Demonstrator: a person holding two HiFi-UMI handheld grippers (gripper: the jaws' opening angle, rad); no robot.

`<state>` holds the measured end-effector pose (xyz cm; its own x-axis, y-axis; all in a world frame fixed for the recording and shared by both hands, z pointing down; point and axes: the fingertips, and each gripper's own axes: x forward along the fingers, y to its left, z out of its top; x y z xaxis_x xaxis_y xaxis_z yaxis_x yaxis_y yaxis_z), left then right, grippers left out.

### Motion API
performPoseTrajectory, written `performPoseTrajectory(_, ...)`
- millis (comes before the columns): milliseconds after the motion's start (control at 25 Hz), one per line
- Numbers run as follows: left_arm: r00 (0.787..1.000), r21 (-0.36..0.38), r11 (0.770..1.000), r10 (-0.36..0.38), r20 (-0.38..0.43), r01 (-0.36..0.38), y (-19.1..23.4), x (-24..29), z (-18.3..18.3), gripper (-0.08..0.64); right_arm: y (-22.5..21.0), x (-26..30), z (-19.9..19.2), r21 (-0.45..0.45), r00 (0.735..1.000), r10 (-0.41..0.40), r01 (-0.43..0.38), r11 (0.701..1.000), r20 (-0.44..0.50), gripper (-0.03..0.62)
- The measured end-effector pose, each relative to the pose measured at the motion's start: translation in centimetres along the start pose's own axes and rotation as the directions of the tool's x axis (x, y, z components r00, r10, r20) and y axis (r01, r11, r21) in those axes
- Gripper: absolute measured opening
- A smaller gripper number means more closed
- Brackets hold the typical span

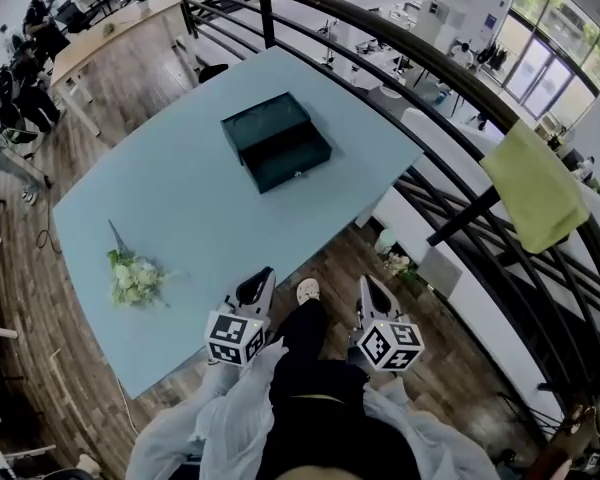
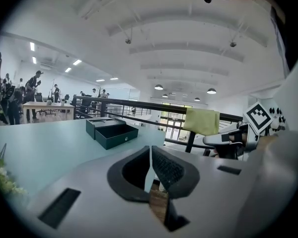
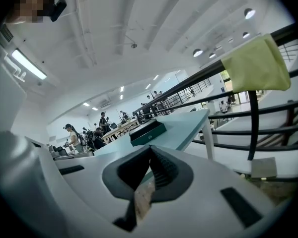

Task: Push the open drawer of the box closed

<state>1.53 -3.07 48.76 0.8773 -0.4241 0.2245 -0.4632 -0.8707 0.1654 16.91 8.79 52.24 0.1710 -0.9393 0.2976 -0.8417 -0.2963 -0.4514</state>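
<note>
A dark green box (image 1: 263,123) lies on the far part of the pale blue table (image 1: 180,218), its drawer (image 1: 286,155) pulled out toward me with a small round knob on its front. The box with its open drawer (image 2: 114,135) shows far ahead in the left gripper view, and the box (image 3: 148,131) also shows far off in the right gripper view. My left gripper (image 1: 258,286) hangs over the table's near edge, shut and empty. My right gripper (image 1: 371,292) is off the table over the wooden floor, shut and empty. Both are far from the box.
A small bunch of pale flowers (image 1: 133,276) lies on the table's near left. A black railing (image 1: 450,88) curves along the right, with a yellow-green cloth (image 1: 535,183) draped over it. People stand round a wooden table (image 1: 120,23) at the far left.
</note>
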Motion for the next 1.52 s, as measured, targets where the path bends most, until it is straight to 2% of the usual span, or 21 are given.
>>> performPoseTrajectory(280, 1.000, 0.006, 1.000, -0.002, -0.021, 0.002, 1.1, 5.3, 1.2, 0.028, -2.3, 3.8, 2.6, -0.012, 1.000, -0.007, 0.007, 1.000, -0.013, 0.008)
performPoseTrajectory(680, 1.000, -0.005, 1.000, -0.007, -0.025, 0.007, 4.0, 10.6, 3.1, 0.028, -3.4, 9.5, 5.4, -0.025, 0.999, -0.008, 0.007, 1.000, -0.037, 0.008)
performPoseTrajectory(880, 1.000, -0.023, 1.000, 0.010, -0.029, -0.011, 5.8, 12.6, 4.0, 0.028, -3.3, 12.4, 6.5, -0.030, 0.998, 0.007, -0.009, 1.000, -0.070, 0.008)
performPoseTrajectory(1280, 0.998, -0.065, 0.996, 0.053, -0.043, -0.055, 8.6, 15.1, 3.5, 0.028, -3.3, 17.0, 6.9, -0.053, 0.990, 0.039, -0.047, 0.998, -0.138, 0.008)
performPoseTrajectory(1520, 0.993, -0.091, 0.990, 0.105, -0.046, -0.108, 10.3, 16.1, 3.2, 0.026, -3.3, 19.9, 7.2, -0.075, 0.979, 0.075, -0.091, 0.993, -0.191, 0.008)
